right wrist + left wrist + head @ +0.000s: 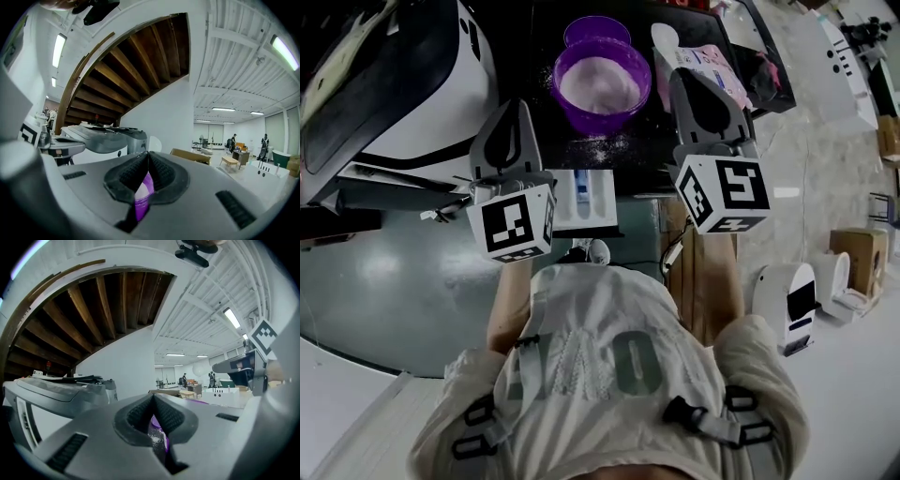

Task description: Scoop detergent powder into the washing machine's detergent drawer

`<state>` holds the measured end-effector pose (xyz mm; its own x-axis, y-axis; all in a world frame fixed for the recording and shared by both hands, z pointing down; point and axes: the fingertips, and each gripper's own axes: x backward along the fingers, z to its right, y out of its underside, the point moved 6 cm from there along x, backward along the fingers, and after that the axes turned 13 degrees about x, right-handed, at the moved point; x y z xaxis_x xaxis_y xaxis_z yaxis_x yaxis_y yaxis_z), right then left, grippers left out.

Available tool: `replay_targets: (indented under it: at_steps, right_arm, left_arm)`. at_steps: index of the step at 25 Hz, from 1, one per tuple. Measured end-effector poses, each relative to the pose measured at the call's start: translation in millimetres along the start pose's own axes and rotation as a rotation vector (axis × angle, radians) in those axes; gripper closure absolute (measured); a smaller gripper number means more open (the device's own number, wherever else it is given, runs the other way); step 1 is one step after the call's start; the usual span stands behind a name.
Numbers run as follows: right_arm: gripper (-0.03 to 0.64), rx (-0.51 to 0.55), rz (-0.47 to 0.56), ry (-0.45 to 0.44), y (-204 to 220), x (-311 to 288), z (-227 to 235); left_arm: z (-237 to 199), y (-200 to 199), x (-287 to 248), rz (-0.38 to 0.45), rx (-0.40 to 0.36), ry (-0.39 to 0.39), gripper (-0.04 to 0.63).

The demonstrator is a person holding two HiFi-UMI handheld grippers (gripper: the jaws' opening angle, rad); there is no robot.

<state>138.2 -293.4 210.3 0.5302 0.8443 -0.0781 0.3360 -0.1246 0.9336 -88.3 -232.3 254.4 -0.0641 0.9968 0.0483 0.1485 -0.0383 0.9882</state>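
Note:
A purple bowl (602, 84) of white detergent powder stands on the dark top of the machine, with spilled powder (600, 148) in front of it. The white detergent drawer (586, 199) sticks out below, between the two marker cubes. A white scoop (664, 37) lies beside a pink and white detergent bag (712, 70). My left gripper (512, 108) is held left of the bowl and my right gripper (686, 77) right of it. Both are shut with nothing held. Through each slit behind the tips, the left gripper (153, 398) and right gripper (148, 154) show the purple bowl (157, 423) (144, 193).
A large white and black appliance (403, 84) sits at the left. A second purple container (595, 30) stands behind the bowl. On the floor at the right are white devices (792, 300) and a cardboard box (858, 248). The person's torso fills the bottom of the head view.

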Motion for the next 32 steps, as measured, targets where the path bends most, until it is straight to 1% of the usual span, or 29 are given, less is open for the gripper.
replay_targets:
  at_steps: [3, 7, 12, 19, 24, 27, 32]
  right_arm:
    - [0.606, 0.011, -0.026, -0.042, -0.4, -14.1, -0.2]
    - [0.606, 0.067, -0.08, -0.101, 5.5, -31.1, -8.6]
    - [0.606, 0.147, -0.144, -0.179, 15.4, -52.0, -19.2]
    - [0.606, 0.32, -0.246, -0.315, 25.6, -78.3, -29.5]
    - [0.606, 0.486, -0.329, -0.399, 35.3, -94.9, -30.7]
    - [0.606, 0.543, -0.376, -0.445, 41.4, -101.9, -30.7]
    - [0.606, 0.642, -0.453, -0.537, 54.8, -109.5, -38.1]
  left_arm:
    - [-4.0, 1.7, -7.0, -0.014, -0.002, 0.008, 0.574]
    - [-11.1, 9.8, -11.5, -0.045, -0.046, 0.008, 0.574]
    - [-24.9, 22.7, -15.4, -0.076, -0.03, -0.016, 0.574]
    - [-40.7, 36.1, -22.0, -0.105, -0.014, -0.042, 0.574]
    - [-50.0, 44.5, -25.7, -0.127, -0.022, -0.055, 0.574]
    - [-55.8, 49.4, -27.9, -0.138, -0.022, -0.065, 0.574]
    - [-59.4, 56.5, -32.3, -0.148, -0.044, -0.06, 0.574]
